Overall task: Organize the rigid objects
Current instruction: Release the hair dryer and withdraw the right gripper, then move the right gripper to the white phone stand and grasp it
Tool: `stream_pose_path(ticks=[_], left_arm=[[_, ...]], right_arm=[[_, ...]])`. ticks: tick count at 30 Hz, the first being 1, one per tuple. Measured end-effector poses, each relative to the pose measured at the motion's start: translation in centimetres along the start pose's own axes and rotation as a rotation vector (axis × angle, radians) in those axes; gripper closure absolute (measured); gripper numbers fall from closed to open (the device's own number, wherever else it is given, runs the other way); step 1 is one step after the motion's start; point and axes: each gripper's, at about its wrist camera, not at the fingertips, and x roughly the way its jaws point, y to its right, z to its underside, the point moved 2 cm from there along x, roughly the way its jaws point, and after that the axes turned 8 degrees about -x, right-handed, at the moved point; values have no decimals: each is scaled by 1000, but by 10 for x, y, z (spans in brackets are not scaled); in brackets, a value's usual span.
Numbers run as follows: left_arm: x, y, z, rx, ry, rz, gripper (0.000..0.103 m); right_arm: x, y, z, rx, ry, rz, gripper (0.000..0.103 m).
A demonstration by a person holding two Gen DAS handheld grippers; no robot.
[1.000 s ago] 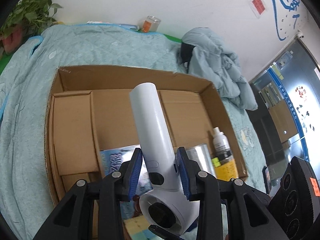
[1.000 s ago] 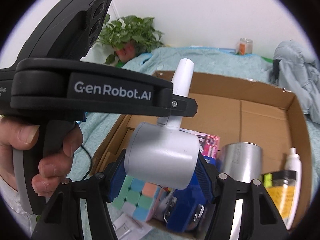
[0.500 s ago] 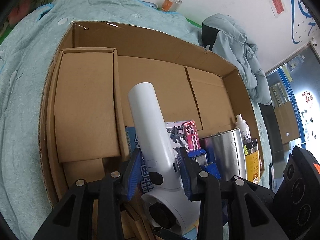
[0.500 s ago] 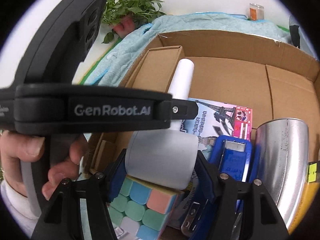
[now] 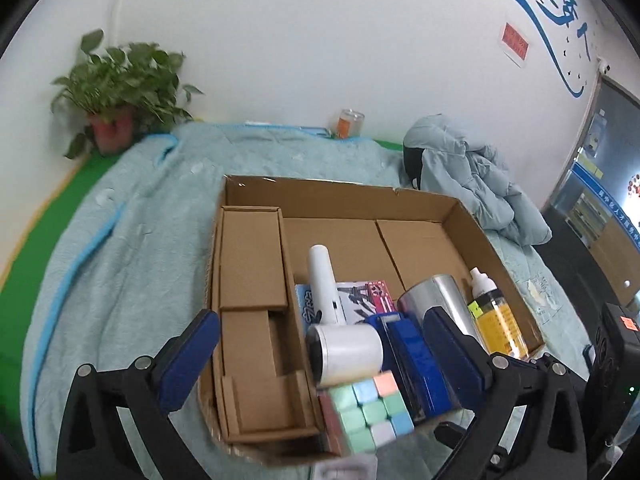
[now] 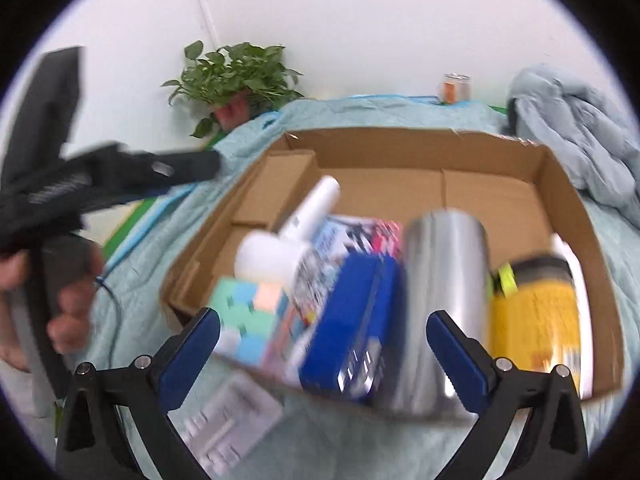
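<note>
White fan [image 5: 340,338] lying in cardboard box [image 5: 496,256], handle pointing to far wall, head resting above cube [image 5: 370,412]. Beside it: blue stapler [image 5: 412,356], steel cup [image 5: 436,300], yellow bottle [image 5: 496,320]. Left gripper [image 5: 320,356] spread wide, holding nothing, above near edge of box. Right gripper [image 6: 322,354] also spread wide and empty. Right view blurred. Plant [image 5: 120,92] at wall.
</note>
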Motion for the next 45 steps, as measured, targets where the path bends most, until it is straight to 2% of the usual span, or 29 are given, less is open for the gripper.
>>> stream_pose_path(ticks=[7,9,12,15,17,21,24,27,30,33,38,41,42,43,45], left_arm=[[-68,25,48,73,153,-104,1],[-91,28,53,81,190,-134,1],[-130,29,47,103,253,-136,1],[-148,31,39,153,266,-188,1],[-137,29,40,165,212,-225,1],[-92,13,78,58,-12,-113,1],[-52,3,117,17,-159,-91,1],[-17,-5,151,-27,-286,-52,1],[6,-12,171,-84,-374,-2,10],[18,-19,180,-163,-410,65,16],[22,1,189,-144,-432,107,18],[23,26,198,-155,-489,240,30],[23,39,203,-152,-517,306,34],[22,46,206,-150,-526,331,35],[20,55,210,-155,-520,331,35]], right_arm=[[-20,-14,9,-39,45,92,0],[-28,-16,10,-49,66,124,0],[-44,-18,13,-54,83,151,0],[-59,-20,16,-55,104,151,0],[-63,-23,22,-56,112,149,0],[-65,-23,38,-45,86,124,0],[-64,-21,50,-45,65,105,0],[-60,-20,61,-55,43,49,0],[-52,-20,78,-72,11,-15,0],[-43,-18,98,-68,-41,-73,0],[-35,-9,121,-37,-91,-116,0],[-36,-7,127,-36,-90,-137,0],[-36,-6,129,-41,-90,-141,0],[-36,-5,130,-45,-92,-143,0],[-35,-4,130,-61,-97,-134,0]])
